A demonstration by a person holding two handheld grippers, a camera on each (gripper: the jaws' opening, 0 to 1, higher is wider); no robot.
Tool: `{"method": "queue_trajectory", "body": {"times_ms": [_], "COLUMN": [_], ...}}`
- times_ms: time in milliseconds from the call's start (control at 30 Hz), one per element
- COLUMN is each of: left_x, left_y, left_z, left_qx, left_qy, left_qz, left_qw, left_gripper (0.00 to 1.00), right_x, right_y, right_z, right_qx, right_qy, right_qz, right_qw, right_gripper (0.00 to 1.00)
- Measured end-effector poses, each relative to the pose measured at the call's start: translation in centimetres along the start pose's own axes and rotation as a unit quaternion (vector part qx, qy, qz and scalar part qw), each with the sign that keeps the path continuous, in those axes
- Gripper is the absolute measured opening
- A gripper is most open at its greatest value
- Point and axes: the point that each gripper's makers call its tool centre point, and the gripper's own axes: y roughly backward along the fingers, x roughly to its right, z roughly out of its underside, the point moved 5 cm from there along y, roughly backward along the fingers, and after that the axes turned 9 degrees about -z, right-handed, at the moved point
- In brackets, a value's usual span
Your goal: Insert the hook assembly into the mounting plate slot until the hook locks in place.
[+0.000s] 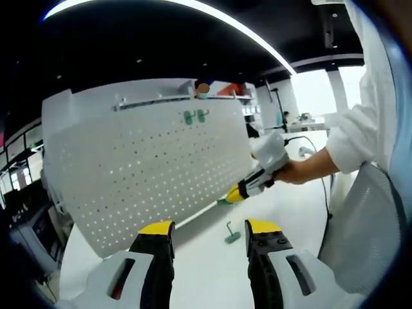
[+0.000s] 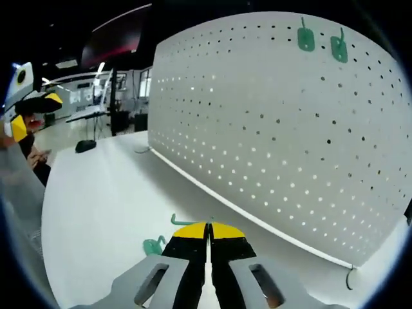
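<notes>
**Hook lying on the table in front of the pegboard**

Where the left gripper (image 1: 209, 233) rises at the bottom of the left gripper view, its yellow-tipped jaws are held wide apart with nothing between them. Just beyond its right jaw a green hook (image 1: 230, 232) is seen lying flat on the white table (image 1: 206, 270), with bare table around it. Past the hook, the right gripper (image 1: 233, 194) is carried by a hand (image 1: 297, 171) down near the pegboard's lower edge.

From the right gripper view, the right gripper's (image 2: 208, 226) jaws are pressed together; whether anything is pinched cannot be told. A green hook (image 2: 156, 244) is seen on the table just beside the left jaw. Open table stretches away to the left. Farther off, the white pegboard (image 2: 290, 129) is stood upright, its bottom edge meeting the table, and two green hooks (image 2: 320, 42) are hung near its top edge.
</notes>
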Motion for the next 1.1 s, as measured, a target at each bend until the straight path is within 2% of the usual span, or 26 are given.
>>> {"method": "queue_trajectory", "body": {"times_ms": [167,600,900,1100], "left_x": [0.0,-0.3,-0.4,-1.2], "left_y": [-0.2,-1.2,-1.3,-1.6], "left_z": [-0.9,-4.5,-4.8,-5.0], "left_qx": [0.005,0.039,0.038,0.029], "left_qy": [-0.003,-0.016,0.031,0.093], "left_qz": [0.002,0.007,0.011,0.01], "left_qw": [1.0,0.9991,0.9987,0.9952], "left_gripper": [0.45,0.43,0.38,0.37], "right_x": [-0.6,-3.0,-5.6,-7.1], "right_y": [0.9,3.2,4.1,4.2], "right_z": [-2.0,-7.8,-10.7,-12.2], "right_qx": [0.022,0.092,0.139,0.166], "right_qy": [0.017,0.054,0.06,0.062], "right_qz": [0.002,-0.006,-0.026,-0.043], "right_qw": [0.9996,0.9943,0.9882,0.9834], "right_gripper": [0.0,0.0,0.0,0.0]}}
